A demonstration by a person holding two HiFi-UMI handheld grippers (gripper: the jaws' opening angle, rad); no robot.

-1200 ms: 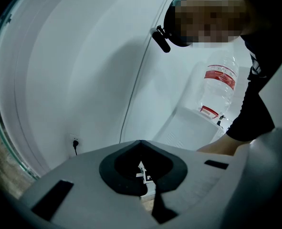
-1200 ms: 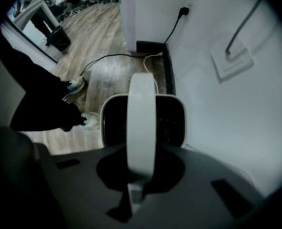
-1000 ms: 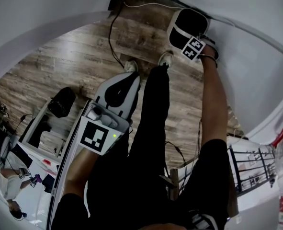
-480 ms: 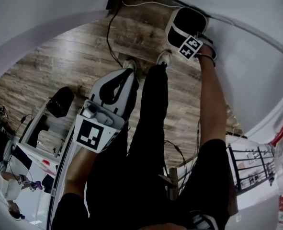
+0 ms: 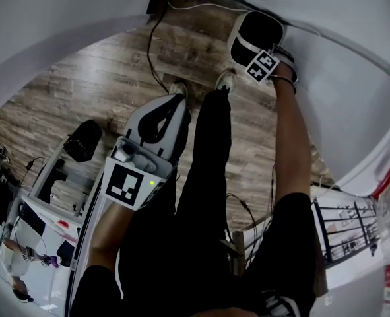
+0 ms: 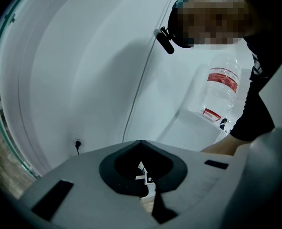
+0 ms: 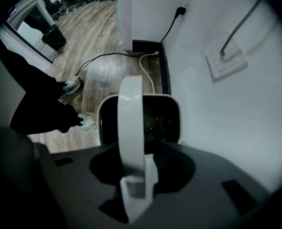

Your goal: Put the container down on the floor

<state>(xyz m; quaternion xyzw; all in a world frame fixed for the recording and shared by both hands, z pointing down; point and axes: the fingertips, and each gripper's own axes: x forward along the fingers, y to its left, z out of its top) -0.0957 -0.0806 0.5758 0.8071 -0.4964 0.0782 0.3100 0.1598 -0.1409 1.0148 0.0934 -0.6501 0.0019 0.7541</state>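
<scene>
The container (image 5: 259,26) is a white bin with a dark inside, standing on the wood floor against the wall, just beyond the person's shoes. In the right gripper view its rim (image 7: 177,120) lies straight below, and its white handle (image 7: 131,113) arches up into my right gripper (image 7: 137,178). The jaws are opening, with the handle still between them. In the head view my right gripper (image 5: 253,50) reaches down over the bin. My left gripper (image 5: 176,102) hangs beside the person's leg with its fingertips together and nothing in it (image 6: 144,178).
A black cable (image 5: 156,51) runs across the floor to a wall socket (image 7: 181,9). The person's shoes (image 7: 71,86) stand close to the bin. The white wall (image 7: 226,104) borders the bin's right side. A water bottle (image 6: 220,87) stands on a white unit.
The right gripper and the bin have shifted slightly away and left in the head view over the last second. The left gripper has drifted a little left. Nothing moved in the last half second.
</scene>
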